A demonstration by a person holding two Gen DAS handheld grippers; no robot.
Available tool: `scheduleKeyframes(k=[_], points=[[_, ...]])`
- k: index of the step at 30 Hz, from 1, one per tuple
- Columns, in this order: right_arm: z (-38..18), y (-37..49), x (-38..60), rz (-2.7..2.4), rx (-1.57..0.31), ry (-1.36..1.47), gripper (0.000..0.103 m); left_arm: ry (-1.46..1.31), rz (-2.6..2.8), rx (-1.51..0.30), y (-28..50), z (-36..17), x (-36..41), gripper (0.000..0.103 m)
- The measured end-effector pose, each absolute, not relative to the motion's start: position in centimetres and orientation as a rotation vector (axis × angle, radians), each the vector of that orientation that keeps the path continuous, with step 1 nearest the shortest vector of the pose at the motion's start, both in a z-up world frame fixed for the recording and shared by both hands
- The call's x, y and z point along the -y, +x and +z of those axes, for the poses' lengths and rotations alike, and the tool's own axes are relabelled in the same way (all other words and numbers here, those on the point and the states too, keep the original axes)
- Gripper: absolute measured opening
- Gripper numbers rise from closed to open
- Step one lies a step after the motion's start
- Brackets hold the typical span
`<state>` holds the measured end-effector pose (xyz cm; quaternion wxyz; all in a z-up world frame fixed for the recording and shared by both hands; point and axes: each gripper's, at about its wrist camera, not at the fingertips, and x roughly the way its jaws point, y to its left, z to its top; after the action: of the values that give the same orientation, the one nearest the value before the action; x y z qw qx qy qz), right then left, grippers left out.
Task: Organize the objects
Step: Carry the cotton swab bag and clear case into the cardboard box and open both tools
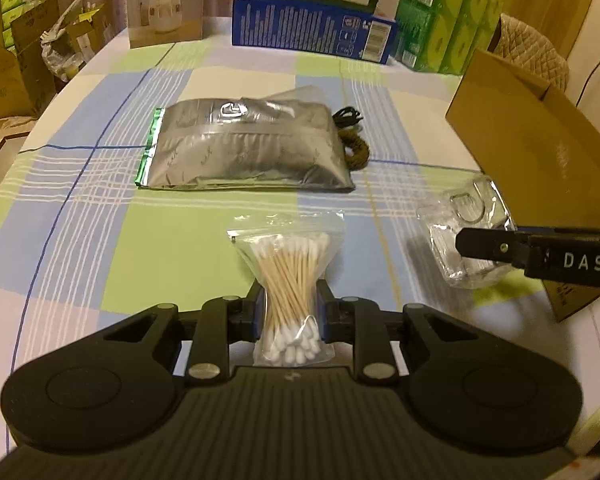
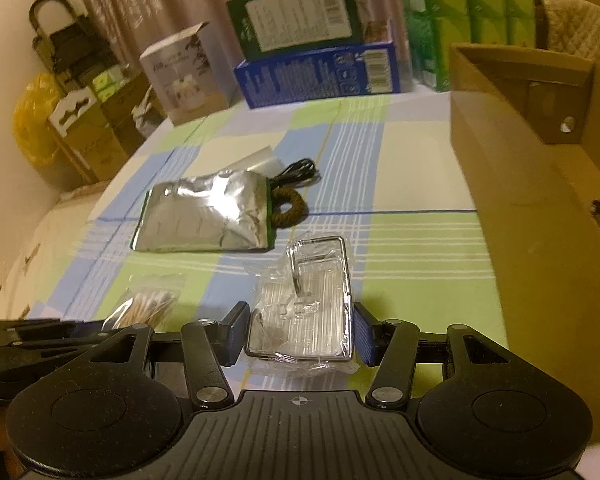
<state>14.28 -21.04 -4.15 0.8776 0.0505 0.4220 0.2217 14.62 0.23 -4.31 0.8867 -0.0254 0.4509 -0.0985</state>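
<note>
Both grasps made: left gripper [image 1: 288, 312] pinched tight on clear bag of wooden cotton swabs [image 1: 290, 280], right gripper [image 2: 298, 330] half-open, clamping plastic-wrapped wire-framed item [image 2: 300, 304]; next, probably lift both toward brown cardboard box [image 2: 540, 184].

Checked tablecloth [image 1: 100, 184], beige curtain [image 2: 140, 8], warm light

Left hand-held gripper [image 1: 291, 312] pinches cotton swab bag [image 1: 290, 280] (waist squeezed narrow).
</note>
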Motion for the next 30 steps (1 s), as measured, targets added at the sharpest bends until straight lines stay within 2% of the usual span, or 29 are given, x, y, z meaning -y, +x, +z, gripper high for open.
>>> scheduleKeyframes(k=[7, 18, 30], points=[[-1.2, 11.9, 22.4, 0.454, -0.852, 0.151, 0.050, -0.106, -0.194, -0.914, 12.4, -1.9, 0.7, 0.020], [6.1, 8.3, 26.4, 0.384, -0.743, 0.144, 0.050, -0.122, -0.214, -0.803, 8.4, 5.4, 3.1, 0.020], [9.5, 5.7, 31.4, 0.312, -0.704, 0.153, 0.050, -0.088, -0.278, -0.765, 4.8, 9.6, 6.7, 0.020]])
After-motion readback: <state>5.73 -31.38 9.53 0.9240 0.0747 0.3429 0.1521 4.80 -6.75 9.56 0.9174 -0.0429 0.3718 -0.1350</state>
